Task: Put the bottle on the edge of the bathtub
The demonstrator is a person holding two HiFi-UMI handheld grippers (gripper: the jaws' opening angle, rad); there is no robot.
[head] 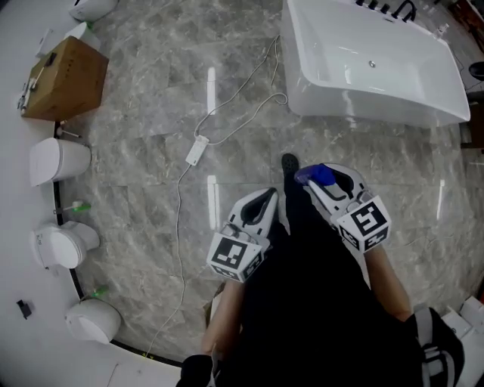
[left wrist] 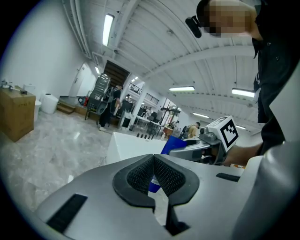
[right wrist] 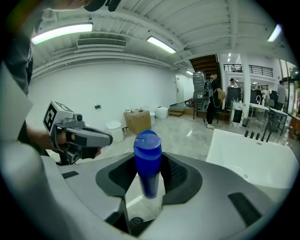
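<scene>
R gripper (head: 325, 181) fingers clamped on blue-capped bottle (right wrist: 147, 146), L gripper (head: 267, 200) fingers together, empty, glossy white tub (head: 378, 106)

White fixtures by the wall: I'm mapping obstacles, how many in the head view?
4 white fixtures at left: one cut off at the top, one below the cardboard box, one lower, one near the bottom. More may lie out of frame.

Left hand-held gripper (head: 266, 198) jaws together (empty), right hand-held gripper (head: 316, 181) clamping bottle (right wrist: 147, 159)
</scene>
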